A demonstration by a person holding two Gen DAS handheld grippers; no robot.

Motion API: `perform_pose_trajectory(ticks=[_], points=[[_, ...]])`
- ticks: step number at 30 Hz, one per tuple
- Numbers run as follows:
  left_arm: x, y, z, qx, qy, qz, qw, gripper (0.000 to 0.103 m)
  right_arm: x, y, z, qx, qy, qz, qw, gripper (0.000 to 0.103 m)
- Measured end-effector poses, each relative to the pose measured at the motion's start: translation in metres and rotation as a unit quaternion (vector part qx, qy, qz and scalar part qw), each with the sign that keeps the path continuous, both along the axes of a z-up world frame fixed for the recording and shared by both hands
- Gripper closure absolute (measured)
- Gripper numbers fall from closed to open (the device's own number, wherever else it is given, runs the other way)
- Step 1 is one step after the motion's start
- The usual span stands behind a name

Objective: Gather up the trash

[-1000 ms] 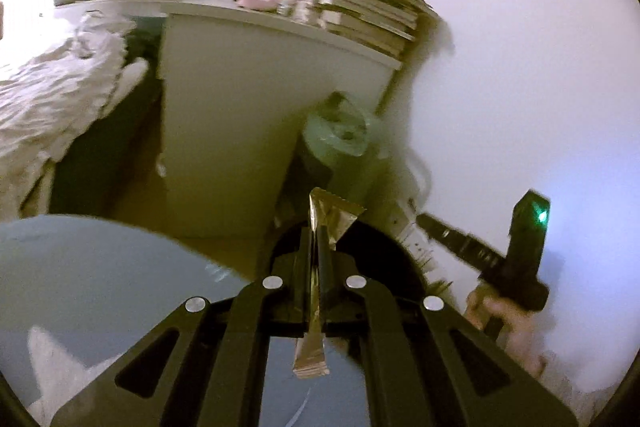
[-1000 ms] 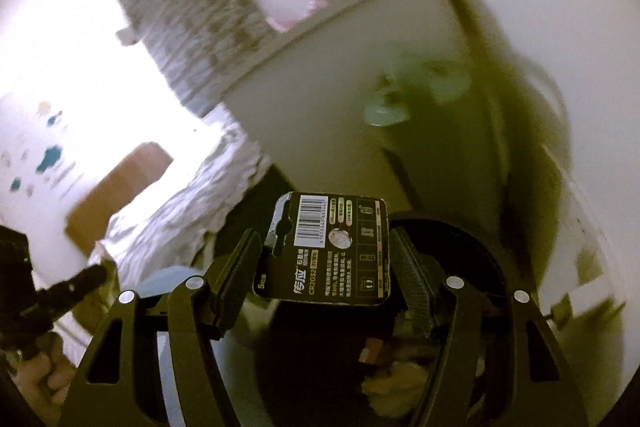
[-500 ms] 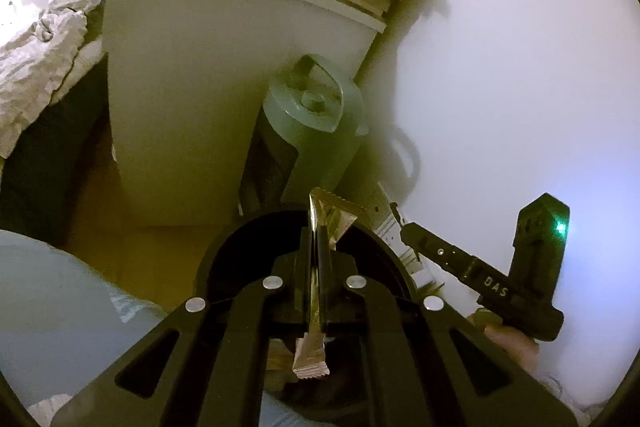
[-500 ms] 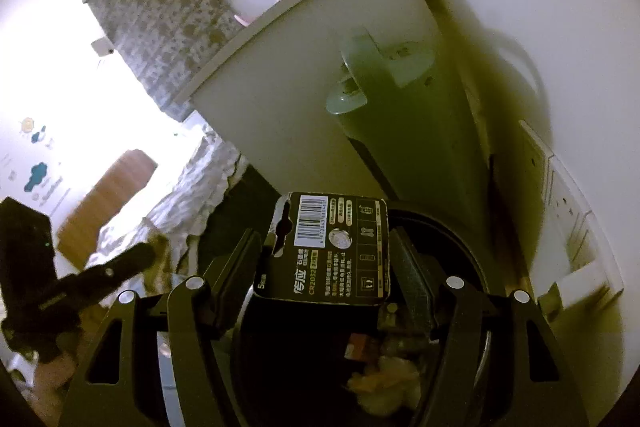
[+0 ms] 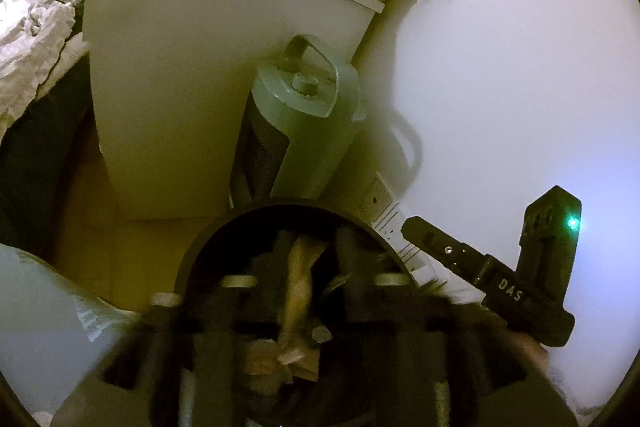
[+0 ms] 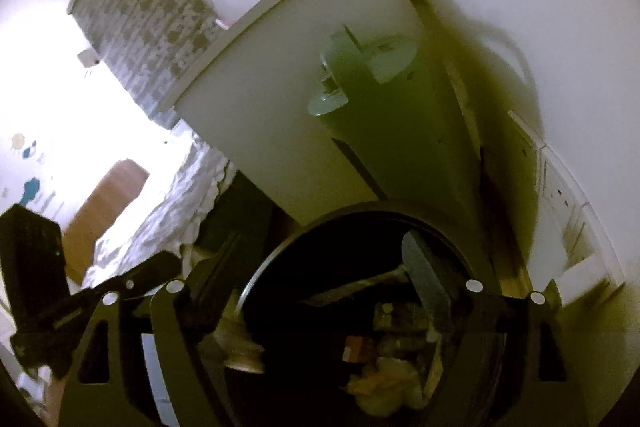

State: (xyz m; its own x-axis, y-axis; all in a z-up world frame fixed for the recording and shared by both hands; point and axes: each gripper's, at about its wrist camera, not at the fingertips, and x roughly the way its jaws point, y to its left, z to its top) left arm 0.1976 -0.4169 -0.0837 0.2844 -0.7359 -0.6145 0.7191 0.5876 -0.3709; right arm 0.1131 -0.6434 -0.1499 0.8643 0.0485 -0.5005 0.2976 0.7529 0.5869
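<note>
A: Where are both grippers?

B: Over the round black bin (image 5: 208, 247) beside the white cabinet (image 5: 192, 75). The left gripper (image 5: 308, 291) is blurred, its fingers opening, and the foil wrapper (image 5: 300, 291) hangs loose between them above the bin's trash.

A: And the right gripper (image 6: 324, 267)?

B: Its fingers are opening too, with nothing between them. The battery card cannot be picked out in the dark bin.

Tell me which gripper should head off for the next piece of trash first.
Right, probably. The right gripper hangs over the bin, jaws opening, nothing between them. The left gripper is opening too, but the foil wrapper is between its jaws, not yet dropped clear.
</note>
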Motion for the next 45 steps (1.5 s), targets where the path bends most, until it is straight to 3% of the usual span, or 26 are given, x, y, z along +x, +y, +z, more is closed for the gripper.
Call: perform_pose_trajectory(ticks=[1,3,12,15,18,22,25,26,29,32,36,39,45], points=[[-0.002,0.002,0.002,-0.004,-0.010,0.006,0.9999,0.022,0.000,-0.001,-0.001,0.000,0.000,0.000,1.000,0.023],[-0.008,0.008,0.009,-0.012,-0.032,0.011,0.9994,0.014,0.001,-0.001,-0.002,0.001,0.001,0.000,1.000,0.023],[-0.040,0.051,0.043,-0.003,-0.052,0.038,0.9979,0.005,0.003,0.013,-0.002,-0.013,0.001,0.014,1.000,0.022],[-0.057,0.081,0.055,0.042,-0.053,0.076,0.9948,0.005,0.003,0.026,0.000,-0.027,-0.003,0.030,0.999,0.021],[-0.073,0.125,0.063,0.065,-0.057,0.127,0.9881,0.005,-0.002,0.048,0.008,-0.051,-0.018,0.051,0.997,0.019],[-0.102,0.201,0.079,0.086,-0.081,0.226,0.9668,0.005,-0.024,0.104,0.036,-0.127,-0.085,0.100,0.983,0.006],[-0.129,0.259,0.088,0.110,-0.112,0.317,0.9353,0.005,-0.041,0.154,0.055,-0.188,-0.132,0.137,0.964,0.005],[-0.142,0.282,0.091,0.116,-0.120,0.352,0.9209,0.005,-0.046,0.172,0.060,-0.206,-0.143,0.149,0.957,0.005],[-0.165,0.328,0.095,0.128,-0.121,0.417,0.8917,0.005,-0.054,0.238,0.073,-0.231,-0.142,0.199,0.942,0.005],[-0.183,0.361,0.098,0.133,-0.126,0.455,0.8714,0.005,-0.061,0.294,0.086,-0.238,-0.143,0.242,0.930,0.005],[-0.204,0.391,0.104,0.126,-0.134,0.482,0.8569,0.005,-0.076,0.352,0.104,-0.248,-0.162,0.283,0.912,0.005],[-0.219,0.407,0.105,0.121,-0.137,0.497,0.8482,0.005,-0.088,0.380,0.113,-0.236,-0.167,0.302,0.909,0.005],[-0.227,0.417,0.105,0.107,-0.132,0.499,0.8495,0.005,-0.100,0.402,0.122,-0.235,-0.155,0.315,0.906,0.005]])
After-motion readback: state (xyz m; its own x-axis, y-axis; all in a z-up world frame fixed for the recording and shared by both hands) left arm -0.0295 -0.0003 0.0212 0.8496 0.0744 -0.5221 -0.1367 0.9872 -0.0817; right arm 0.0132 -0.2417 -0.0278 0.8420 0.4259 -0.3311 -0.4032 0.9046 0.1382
